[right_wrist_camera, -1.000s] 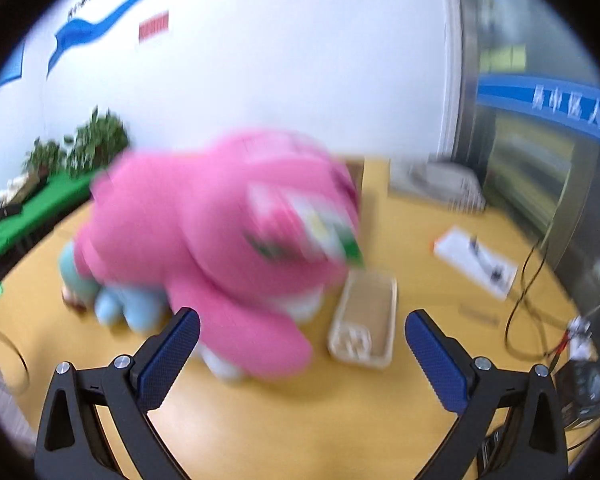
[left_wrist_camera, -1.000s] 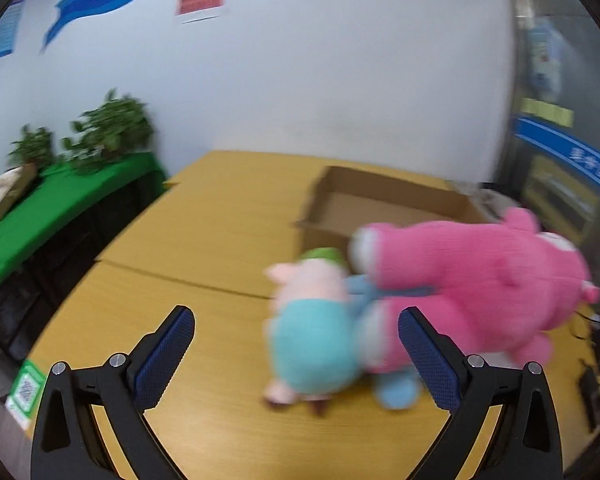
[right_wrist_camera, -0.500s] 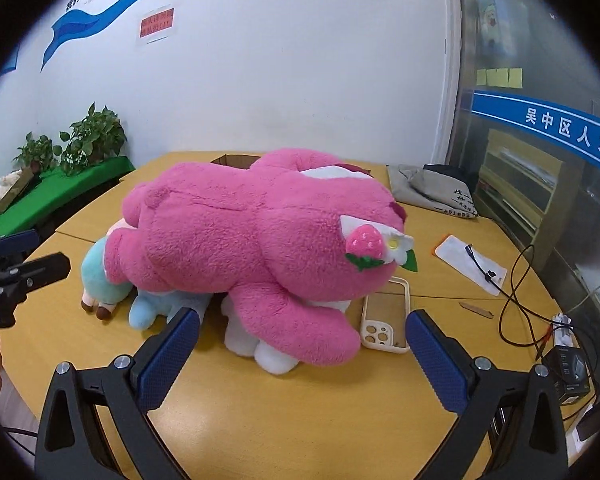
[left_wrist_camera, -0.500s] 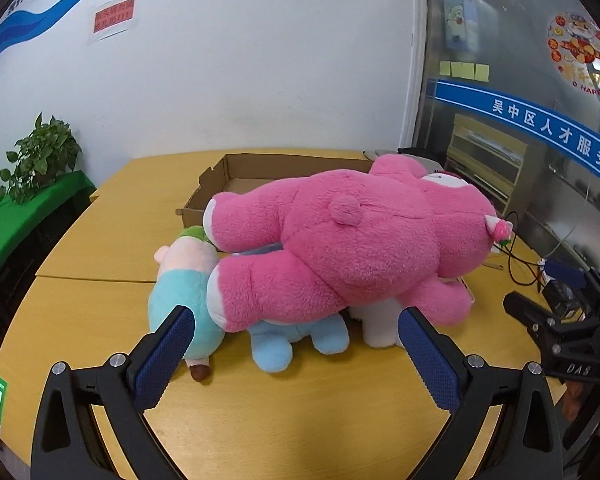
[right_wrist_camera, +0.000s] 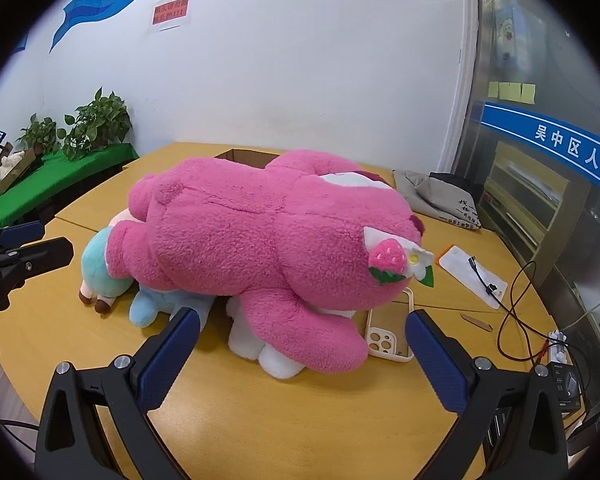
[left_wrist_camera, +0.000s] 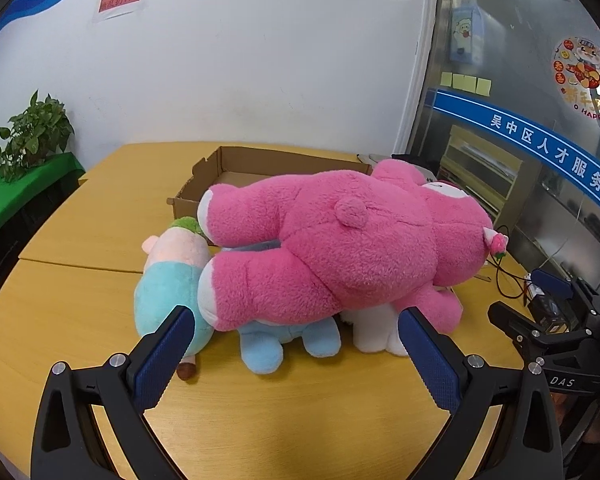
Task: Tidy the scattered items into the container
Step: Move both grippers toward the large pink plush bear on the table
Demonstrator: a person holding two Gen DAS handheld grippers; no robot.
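A big pink plush bear (left_wrist_camera: 340,252) (right_wrist_camera: 260,240) lies face down across a pile of smaller toys on the yellow table (left_wrist_camera: 80,320). Under it are a teal-and-pink plush (left_wrist_camera: 172,280) (right_wrist_camera: 96,268), a light blue plush (left_wrist_camera: 268,344) (right_wrist_camera: 152,304) and a white plush (left_wrist_camera: 376,332) (right_wrist_camera: 252,344). Behind the pile an open cardboard box (left_wrist_camera: 260,160) (right_wrist_camera: 244,156) stands on the table. My left gripper (left_wrist_camera: 294,312) is open just in front of the bear's legs. My right gripper (right_wrist_camera: 303,315) is open before the bear's arm, holding nothing.
A phone case (right_wrist_camera: 388,340) lies beside the bear's arm. A white packet (right_wrist_camera: 472,272), black cable (right_wrist_camera: 516,312) and grey bag (right_wrist_camera: 440,196) lie on the right. Potted plants (right_wrist_camera: 96,124) stand on a green-covered shelf on the left.
Both grippers have drawn closer to the toy pile and the views have steadied. The left gripper's view swung right over the last second. The toys have not moved.
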